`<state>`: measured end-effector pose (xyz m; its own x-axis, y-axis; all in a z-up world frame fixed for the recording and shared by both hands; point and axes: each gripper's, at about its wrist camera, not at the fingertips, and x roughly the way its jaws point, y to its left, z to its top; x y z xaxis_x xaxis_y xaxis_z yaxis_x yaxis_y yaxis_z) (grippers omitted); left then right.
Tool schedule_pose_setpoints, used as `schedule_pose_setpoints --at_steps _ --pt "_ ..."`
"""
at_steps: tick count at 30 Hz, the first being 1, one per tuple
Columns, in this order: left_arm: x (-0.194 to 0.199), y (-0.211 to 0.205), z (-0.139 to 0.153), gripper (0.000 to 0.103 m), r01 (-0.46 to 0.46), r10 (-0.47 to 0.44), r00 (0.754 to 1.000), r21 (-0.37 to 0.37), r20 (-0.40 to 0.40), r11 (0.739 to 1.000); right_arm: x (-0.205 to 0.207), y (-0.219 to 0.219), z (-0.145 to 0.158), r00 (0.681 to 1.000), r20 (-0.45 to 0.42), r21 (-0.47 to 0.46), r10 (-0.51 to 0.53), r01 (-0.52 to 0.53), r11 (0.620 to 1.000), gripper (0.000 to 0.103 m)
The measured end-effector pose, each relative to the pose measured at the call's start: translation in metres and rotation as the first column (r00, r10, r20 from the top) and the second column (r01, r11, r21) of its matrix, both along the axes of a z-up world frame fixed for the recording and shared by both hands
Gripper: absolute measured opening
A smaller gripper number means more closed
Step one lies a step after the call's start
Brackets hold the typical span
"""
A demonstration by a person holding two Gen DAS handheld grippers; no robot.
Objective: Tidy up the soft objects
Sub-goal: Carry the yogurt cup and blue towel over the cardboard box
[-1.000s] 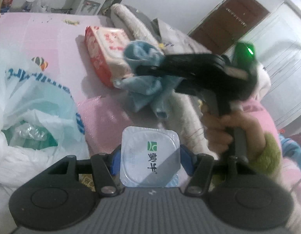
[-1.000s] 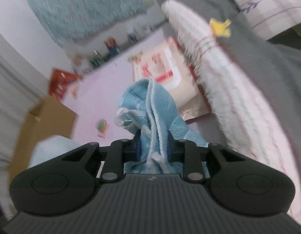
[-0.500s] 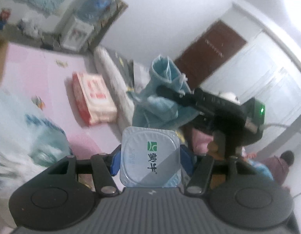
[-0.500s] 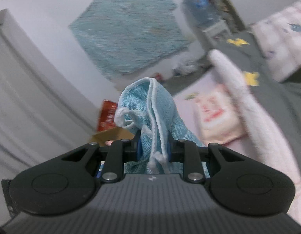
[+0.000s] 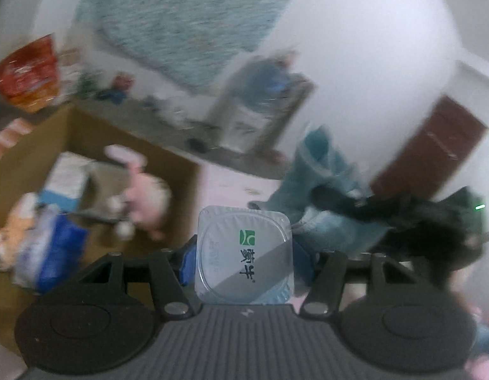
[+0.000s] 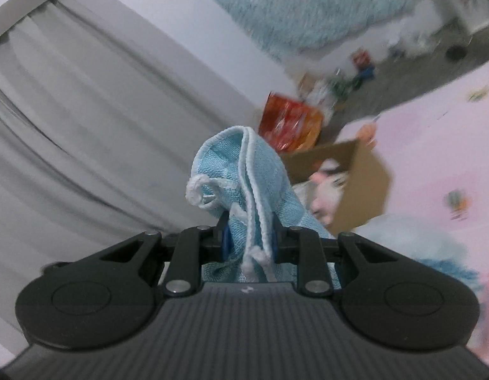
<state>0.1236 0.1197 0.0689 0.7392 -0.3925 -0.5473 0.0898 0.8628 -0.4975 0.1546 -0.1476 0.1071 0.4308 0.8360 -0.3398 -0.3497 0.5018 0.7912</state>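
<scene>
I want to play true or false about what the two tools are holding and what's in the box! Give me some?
1. The right tool is shut on a blue cloth. True.
2. The left tool holds a banana. False: it grips a sealed yogurt cup.
3. A pink plush toy lies inside the cardboard box. True.
4. The cardboard box has its lid closed. False: it is open on top.

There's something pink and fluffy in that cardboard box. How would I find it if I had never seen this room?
Find the open brown cardboard box on the pink floor mat, below the teal wall rug. Inside, near its right wall, lies the pink plush toy. Its neighbours are blurred white, blue and orange packets; it alone is pink and fuzzy.
</scene>
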Motion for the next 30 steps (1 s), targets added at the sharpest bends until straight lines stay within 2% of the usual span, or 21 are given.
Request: schedule_pose_setpoints --at_steps 4,6,9,11,14,18,24,30 --pt "0.025 0.029 -0.026 0.061 -0.090 0.094 0.993 0.053 -0.076 0.995 0.020 0.042 -0.014 0.993 -0.103 0.090 0.056 -0.047 0.995 0.021" --pt "0.031 0.050 -0.037 0.061 -0.131 0.137 0.985 0.056 -0.109 0.990 0.029 0.061 -0.026 0.984 -0.161 0.146 0.081 -0.058 0.988 0.021" --pt "0.040 0.072 -0.049 0.061 -0.181 0.186 0.972 0.049 -0.145 0.982 0.033 0.077 -0.048 0.970 -0.225 0.148 0.087 -0.055 0.987 0.021" --pt "0.043 0.081 -0.053 0.061 -0.207 0.215 0.965 0.070 -0.152 0.976 0.039 0.088 -0.071 0.953 -0.288 0.143 0.098 -0.059 0.988 0.021" --pt "0.045 0.092 -0.061 0.061 -0.236 0.247 0.954 0.082 -0.170 0.968 0.037 0.098 -0.091 0.940 -0.330 0.068 0.082 -0.063 0.996 0.021" --pt "0.053 0.101 -0.068 0.061 -0.249 0.252 0.947 0.043 -0.200 0.968 0.034 0.111 -0.091 0.959 -0.281 -0.118 0.042 -0.078 0.990 0.022" --pt "0.065 0.107 -0.082 0.061 -0.253 0.247 0.944 0.001 -0.219 0.967 0.022 0.131 -0.083 0.977 -0.210 -0.341 0.028 -0.100 0.935 0.024" --pt "0.080 0.097 -0.099 0.061 -0.233 0.234 0.937 0.037 -0.260 0.972 0.029 0.134 -0.091 0.968 -0.249 -0.325 -0.019 -0.065 0.943 0.025"
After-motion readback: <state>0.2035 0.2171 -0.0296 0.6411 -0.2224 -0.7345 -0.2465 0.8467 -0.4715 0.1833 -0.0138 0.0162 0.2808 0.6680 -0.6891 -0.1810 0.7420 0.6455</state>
